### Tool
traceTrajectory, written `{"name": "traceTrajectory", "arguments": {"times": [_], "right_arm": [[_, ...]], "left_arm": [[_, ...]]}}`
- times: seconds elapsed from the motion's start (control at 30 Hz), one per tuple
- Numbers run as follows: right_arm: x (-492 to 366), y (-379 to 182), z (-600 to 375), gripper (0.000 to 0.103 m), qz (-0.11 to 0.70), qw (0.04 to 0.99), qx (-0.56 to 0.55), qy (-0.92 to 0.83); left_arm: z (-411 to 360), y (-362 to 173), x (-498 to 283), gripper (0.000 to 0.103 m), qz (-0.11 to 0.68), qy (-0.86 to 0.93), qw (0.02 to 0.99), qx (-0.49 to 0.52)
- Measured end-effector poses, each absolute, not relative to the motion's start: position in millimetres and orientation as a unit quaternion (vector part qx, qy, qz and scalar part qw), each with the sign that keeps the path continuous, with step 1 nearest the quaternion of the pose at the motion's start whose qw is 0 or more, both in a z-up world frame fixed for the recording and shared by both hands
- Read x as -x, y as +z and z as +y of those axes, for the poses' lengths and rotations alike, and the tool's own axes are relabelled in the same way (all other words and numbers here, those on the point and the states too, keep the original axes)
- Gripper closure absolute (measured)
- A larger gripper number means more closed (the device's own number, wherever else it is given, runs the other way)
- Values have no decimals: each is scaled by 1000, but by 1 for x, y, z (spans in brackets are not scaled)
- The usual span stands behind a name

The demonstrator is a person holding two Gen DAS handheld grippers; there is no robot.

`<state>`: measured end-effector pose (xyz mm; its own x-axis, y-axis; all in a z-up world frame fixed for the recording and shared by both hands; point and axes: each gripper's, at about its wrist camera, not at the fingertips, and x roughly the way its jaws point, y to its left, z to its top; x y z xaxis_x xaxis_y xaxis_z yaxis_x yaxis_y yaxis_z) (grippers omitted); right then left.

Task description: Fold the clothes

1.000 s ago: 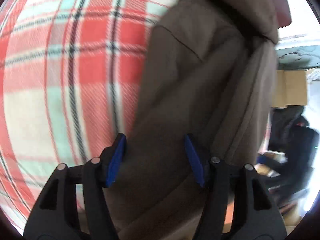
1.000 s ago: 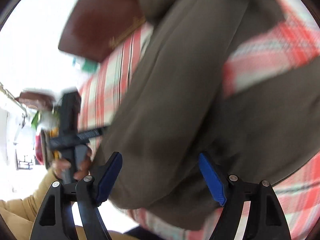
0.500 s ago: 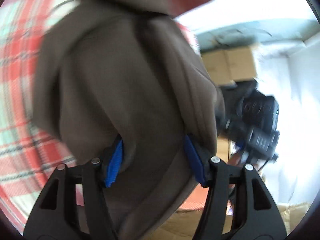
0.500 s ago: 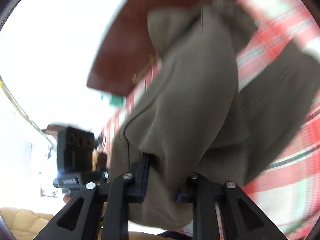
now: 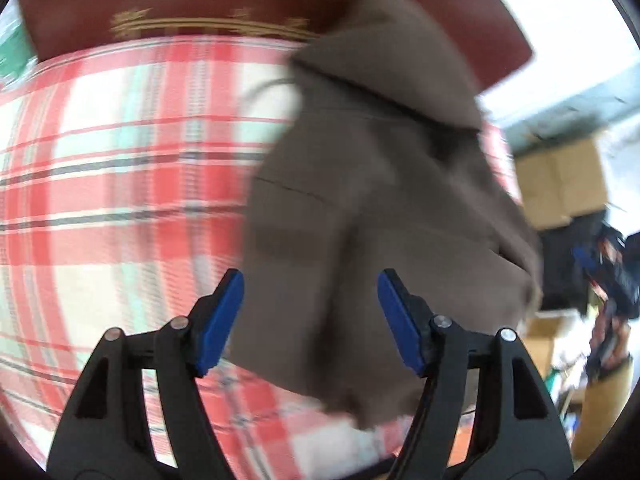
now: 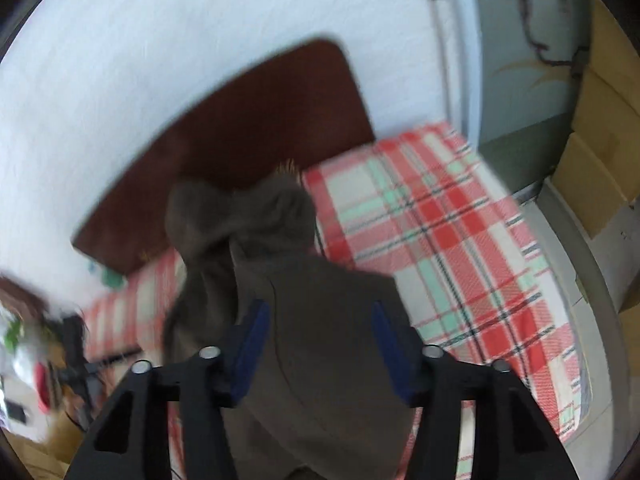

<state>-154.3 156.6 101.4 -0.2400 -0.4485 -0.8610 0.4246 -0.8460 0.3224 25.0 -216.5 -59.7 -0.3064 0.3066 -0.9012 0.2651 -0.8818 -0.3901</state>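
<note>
A brown hooded sweatshirt (image 5: pixel 360 220) lies on the red, white and green plaid bed sheet (image 5: pixel 120 200), its hood toward the dark headboard. My left gripper (image 5: pixel 314 320) is open, its blue pads wide apart over the garment's lower part, with no cloth pinched. In the right wrist view the same sweatshirt (image 6: pixel 320 288) lies below my right gripper (image 6: pixel 320 348), which is also open and hovers over the body of the garment. The hood (image 6: pixel 240 216) bunches up against the headboard. Both views are motion-blurred.
A dark red-brown headboard (image 6: pixel 240 120) stands against the white wall. The plaid sheet (image 6: pixel 460 248) stretches bare to the right of the garment. Cardboard boxes (image 5: pixel 560 188) and dark clutter (image 5: pixel 608 268) stand beside the bed, with more boxes (image 6: pixel 600 140) by the wall.
My right gripper, shut on the sweatshirt half a second ago, has opened and drawn back. The garment has dropped onto the sheet. The left view has swung back toward the bed.
</note>
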Motion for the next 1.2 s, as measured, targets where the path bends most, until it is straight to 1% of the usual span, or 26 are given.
{"name": "traceTrajectory", "arguments": {"times": [0.03,0.07,0.17,0.2,0.23,0.33,0.4,0.47,0.5,0.53,0.57,0.6,0.63,0.77,0.8,0.83,1.07,1.2], "right_arm": [[154,80,136,31,15,287,-560,-777],[152,60,118,29,39,297,-566,-768],[146,11,75,28,106,333,-559,-752],[149,3,55,23,125,345,-549,-751],[153,-6,40,21,138,356,-540,-750],[172,-33,-1,21,145,397,-537,-730],[180,-55,-24,21,137,430,-563,-692],[181,-73,-42,23,155,445,-573,-671],[181,-79,-47,34,160,450,-576,-664],[185,-83,-47,62,153,447,-584,-660],[191,-85,-45,79,142,439,-594,-659],[197,-82,-40,91,118,438,-600,-659],[200,-73,-32,93,86,448,-597,-660],[203,-17,0,93,-27,500,-566,-655],[201,0,7,93,-47,511,-554,-655],[198,18,15,93,-65,523,-540,-657],[157,103,59,93,-181,579,-462,-647],[127,132,72,93,-212,587,-437,-648]], "left_arm": [[-228,-67,-22,33,-236,772,-12,590],[-239,-75,-20,33,-229,773,-37,590],[-250,-99,-3,32,-216,770,-34,600],[-252,-107,6,32,-214,768,-31,603],[-254,-116,15,32,-213,767,-28,605],[-250,-138,34,31,-220,754,-10,618],[-243,-150,42,31,-220,746,-1,629],[-236,-157,47,31,-207,744,2,635],[-232,-158,48,31,-195,746,2,637],[-232,-156,48,35,-204,743,8,638],[-233,-154,49,60,-214,739,14,639],[-233,-152,49,89,-224,735,21,640],[-236,-149,48,89,-251,729,32,635],[-249,-111,37,91,-360,736,100,564],[-248,-104,33,95,-361,740,111,556],[-248,-96,29,97,-362,744,122,548],[-248,-43,2,97,-365,768,197,489],[-248,-13,-14,96,-366,778,238,453]]}}
